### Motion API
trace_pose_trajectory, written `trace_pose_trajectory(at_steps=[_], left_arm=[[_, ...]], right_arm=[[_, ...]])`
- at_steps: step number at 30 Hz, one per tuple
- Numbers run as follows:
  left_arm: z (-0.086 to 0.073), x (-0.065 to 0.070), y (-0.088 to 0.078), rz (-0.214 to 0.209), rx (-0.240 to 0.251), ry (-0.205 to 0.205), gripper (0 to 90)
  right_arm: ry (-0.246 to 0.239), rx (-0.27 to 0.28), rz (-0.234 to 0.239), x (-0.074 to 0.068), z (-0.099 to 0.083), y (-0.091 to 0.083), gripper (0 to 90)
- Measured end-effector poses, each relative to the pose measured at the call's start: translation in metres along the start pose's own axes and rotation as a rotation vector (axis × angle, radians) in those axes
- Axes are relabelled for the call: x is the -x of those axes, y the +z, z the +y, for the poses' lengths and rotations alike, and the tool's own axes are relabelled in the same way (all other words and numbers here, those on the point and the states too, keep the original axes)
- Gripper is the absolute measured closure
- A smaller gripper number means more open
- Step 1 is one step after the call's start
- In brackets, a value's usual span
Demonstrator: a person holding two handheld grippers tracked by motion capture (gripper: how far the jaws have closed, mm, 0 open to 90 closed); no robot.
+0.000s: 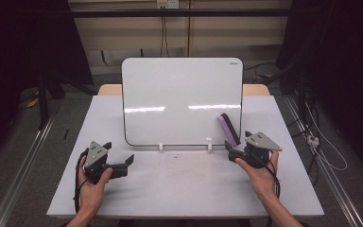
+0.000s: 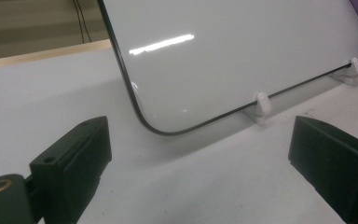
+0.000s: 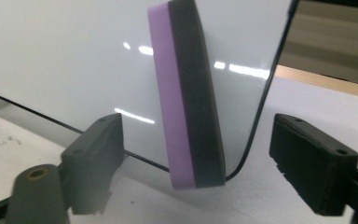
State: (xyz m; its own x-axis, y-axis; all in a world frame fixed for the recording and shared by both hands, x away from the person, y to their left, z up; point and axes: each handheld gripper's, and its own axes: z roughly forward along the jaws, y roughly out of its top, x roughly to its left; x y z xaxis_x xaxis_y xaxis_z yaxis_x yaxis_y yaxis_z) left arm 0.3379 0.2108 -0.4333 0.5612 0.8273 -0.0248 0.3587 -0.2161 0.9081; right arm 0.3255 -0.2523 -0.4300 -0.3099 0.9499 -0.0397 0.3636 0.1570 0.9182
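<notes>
On the white tabletop (image 1: 179, 184), toward its near left corner, a hand (image 1: 92, 189) holds the left gripper (image 1: 128, 161), its grey three-cornered plate on top and its black cable looping by the wrist; its jaws stand wide apart with nothing between them, and in the left gripper view they frame bare table just before the lower left corner of the whiteboard (image 2: 242, 51); the whiteboard (image 1: 182, 99) stands near upright across the middle of the tabletop, toward the far edge, propped on two small white clips (image 1: 161, 147) along its bottom edge, its surface blank but for streaks of reflected light; against its lower right part leans a whiteboard eraser (image 1: 229, 128), purple on one face and dark grey felt on the other, tilted, its lower end down at the board's bottom right corner; in the right gripper view the eraser (image 3: 189, 98) sits between the spread jaws but farther off, not touched by either; toward the near right corner a hand (image 1: 260, 175) holds the right gripper (image 1: 229, 147), jaws apart, just beside the eraser's foot.
</notes>
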Motion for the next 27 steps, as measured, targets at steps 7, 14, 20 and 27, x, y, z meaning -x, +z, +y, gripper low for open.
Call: trace_pose_trajectory(at_steps=[7,14,20,27], left_arm=[[-0.001,0.0,-0.001,0.009,-0.003,-0.002,5.7],[-0.002,0.001,-0.004,0.011,0.019,-0.017,5.1],[-0.003,0.004,-0.006,0.016,0.002,-0.005,5.5],[-0.003,0.007,-0.01,0.028,0.011,-0.004,5.6]], right_arm=[[0.086,0.027,0.062,0.014,-0.014,-0.017,7.6],[0.1,0.032,0.066,0.021,-0.026,-0.032,5.4],[0.098,0.013,0.051,0.025,-0.036,-0.043,5.5],[0.096,0.028,0.039,0.027,-0.045,-0.049,5.5]])
